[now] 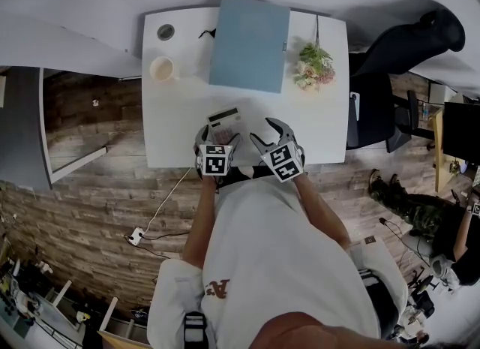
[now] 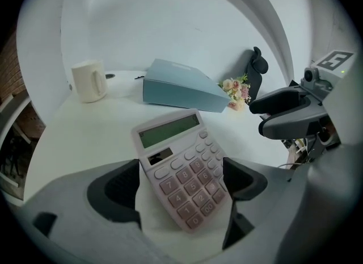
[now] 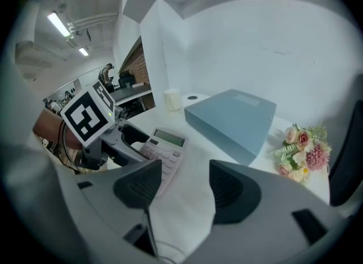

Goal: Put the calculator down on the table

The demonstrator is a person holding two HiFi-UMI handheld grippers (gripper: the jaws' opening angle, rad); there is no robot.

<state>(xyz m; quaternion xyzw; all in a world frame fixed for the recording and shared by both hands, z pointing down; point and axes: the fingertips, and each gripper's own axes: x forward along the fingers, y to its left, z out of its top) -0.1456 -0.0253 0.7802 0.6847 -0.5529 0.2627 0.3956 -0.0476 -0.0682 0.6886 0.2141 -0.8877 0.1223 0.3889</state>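
Observation:
A pale pink calculator lies flat on the white table near its front edge, display away from me. My left gripper straddles its lower half with the jaws wide apart; a strip of table shows between the left pad and the calculator, so the pads do not press on it. My right gripper stands open just to the right, over bare tabletop, with nothing between its fingers. From the right gripper view the calculator sits under the left gripper's fingers.
A flat blue box lies at the back middle of the table. A cream mug stands at the back left, a small bunch of flowers at the back right. A black chair stands beyond the right edge.

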